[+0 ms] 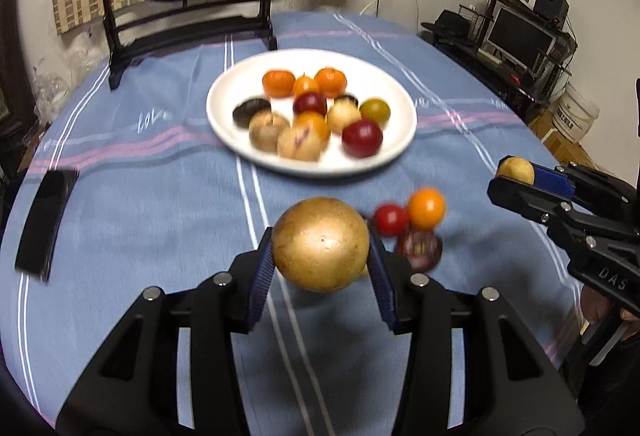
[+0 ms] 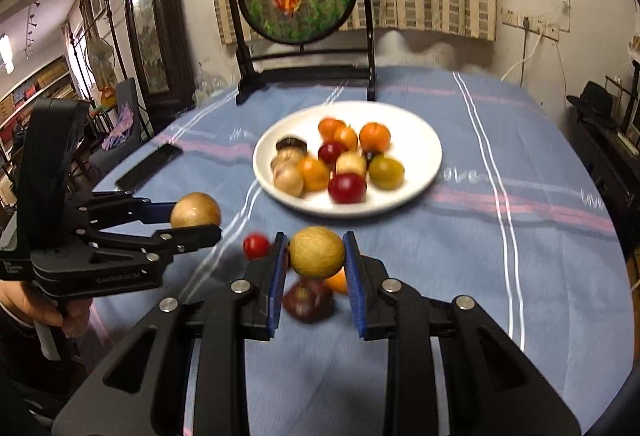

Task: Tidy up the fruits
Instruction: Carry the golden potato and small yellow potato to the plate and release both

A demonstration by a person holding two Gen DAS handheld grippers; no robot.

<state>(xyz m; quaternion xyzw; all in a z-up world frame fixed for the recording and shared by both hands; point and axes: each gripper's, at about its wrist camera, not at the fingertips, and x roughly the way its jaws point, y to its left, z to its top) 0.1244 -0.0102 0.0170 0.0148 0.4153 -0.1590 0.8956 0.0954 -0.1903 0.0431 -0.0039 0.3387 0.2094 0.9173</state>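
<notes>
Fruits, round tan-gold balls with no long axis: left gripper (image 1: 321,245) and right gripper (image 2: 317,253) jaws each clamp one.

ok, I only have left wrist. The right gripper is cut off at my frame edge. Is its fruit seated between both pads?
Observer: Yes. In right wrist, the yellowish round fruit sits between both blue pads of the right gripper, up near the tips.
Operator: And mine, seen from the side?
Observer: The brown round fruit is out at the very fingertips of the left gripper, one finger above it and one below.
Operator: Can you see who's gripping the left handle?
Observer: Only a hand wrapped around the handle, at the bottom left edge of the frame.
</notes>
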